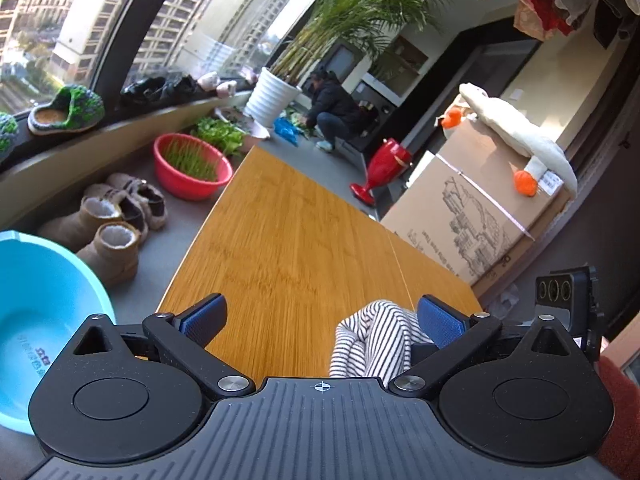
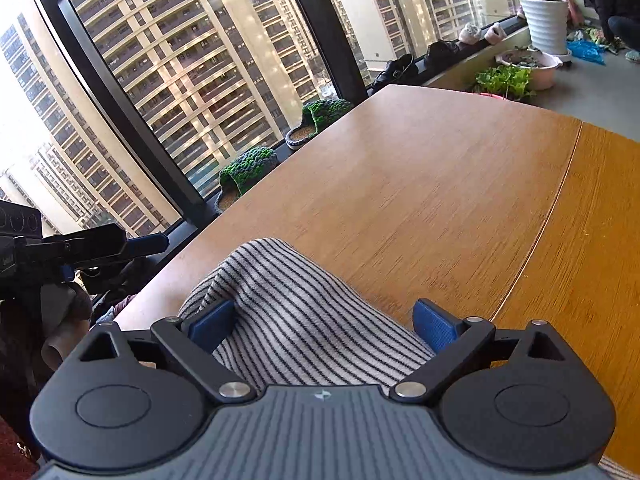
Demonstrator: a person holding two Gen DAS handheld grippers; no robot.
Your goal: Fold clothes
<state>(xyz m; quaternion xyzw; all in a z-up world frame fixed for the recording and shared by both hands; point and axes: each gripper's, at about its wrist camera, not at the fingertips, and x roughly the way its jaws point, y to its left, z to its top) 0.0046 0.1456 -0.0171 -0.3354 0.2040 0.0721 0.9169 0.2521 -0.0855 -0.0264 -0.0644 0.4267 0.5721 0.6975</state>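
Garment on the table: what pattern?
The garment has thin dark stripes on a light grey-white ground. It shows best in the right wrist view.

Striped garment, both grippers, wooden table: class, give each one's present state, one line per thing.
Striped garment: bunched, unfolded, lying on the table's near edge.
Left gripper: open, nothing clamped; garment beside its right pad.
Right gripper: open, jaws wide over the garment, pads not pressing it.
Wooden table: bare apart from the garment.
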